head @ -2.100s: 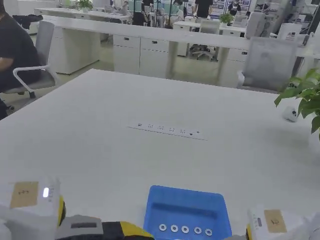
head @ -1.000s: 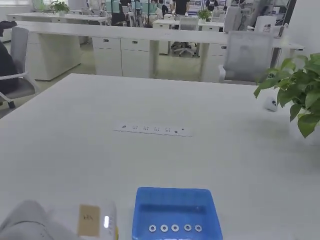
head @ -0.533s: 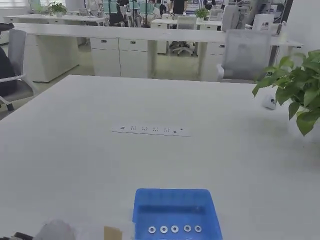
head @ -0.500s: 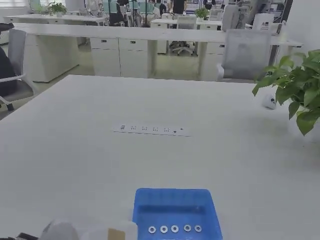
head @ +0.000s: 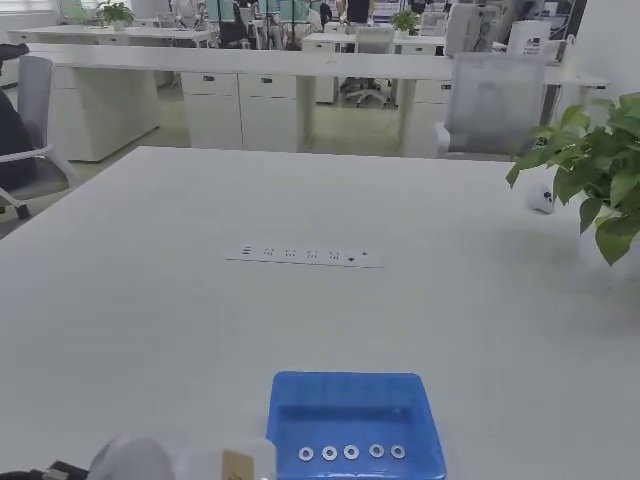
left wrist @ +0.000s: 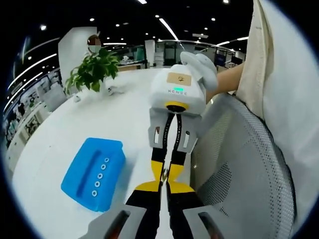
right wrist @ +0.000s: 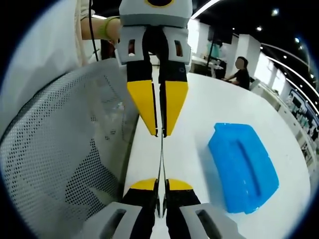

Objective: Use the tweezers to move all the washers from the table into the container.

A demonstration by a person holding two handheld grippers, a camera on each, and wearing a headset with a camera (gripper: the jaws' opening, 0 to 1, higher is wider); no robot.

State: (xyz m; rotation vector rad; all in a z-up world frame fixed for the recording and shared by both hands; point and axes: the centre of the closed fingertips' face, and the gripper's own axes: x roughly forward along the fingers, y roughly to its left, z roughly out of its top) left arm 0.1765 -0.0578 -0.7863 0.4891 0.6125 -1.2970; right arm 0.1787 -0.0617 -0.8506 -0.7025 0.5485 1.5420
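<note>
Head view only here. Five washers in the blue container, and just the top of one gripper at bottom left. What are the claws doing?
Observer: The left claw and the right claw meet tip to tip at the table edge, beside a mesh chair back.
Operator: Holding anything?
Observer: The right claw is shut on the tweezers, a thin metal strip running toward the left claw.
Operator: And the left?
Observer: Shut as well, with its tips at the tweezers' far end. I can't tell if it grips them.
</note>
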